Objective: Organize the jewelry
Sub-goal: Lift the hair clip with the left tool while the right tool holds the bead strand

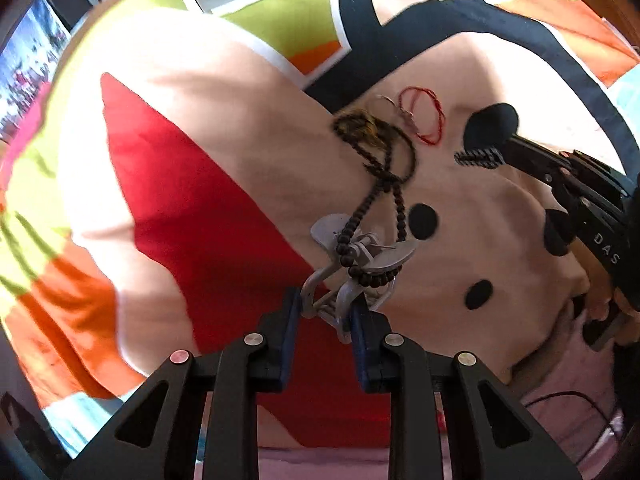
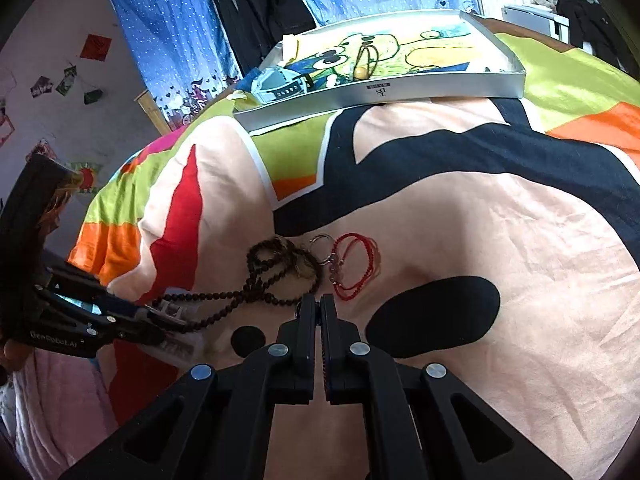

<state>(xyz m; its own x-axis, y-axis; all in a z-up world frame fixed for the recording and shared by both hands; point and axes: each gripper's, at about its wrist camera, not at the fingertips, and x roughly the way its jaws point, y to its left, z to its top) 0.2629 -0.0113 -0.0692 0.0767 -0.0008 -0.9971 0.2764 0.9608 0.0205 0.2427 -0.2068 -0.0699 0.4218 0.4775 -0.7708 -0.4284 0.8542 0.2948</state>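
My left gripper [image 1: 326,306] is shut on a grey plastic clip [image 1: 352,264], seen in the left wrist view with a dark bead necklace [image 1: 384,172] looped over it. The necklace trails onto the bed toward a heap of beads [image 2: 276,268]. A red cord bracelet [image 2: 356,266] and a small silver ring [image 2: 319,242] lie beside the heap. My right gripper [image 2: 320,304] is shut, its tips at the near edge of the beads; whether it grips a strand is hidden. It also shows in the left wrist view [image 1: 478,158]. The left gripper shows in the right wrist view [image 2: 160,320].
A shallow grey tray [image 2: 400,88] sits at the far edge of the bed, holding a cartoon-print lining and a yellow-bead bracelet [image 2: 364,62]. The bed cover [image 2: 480,220] is colourful and soft with folds. A blue curtain and dark clothes hang behind.
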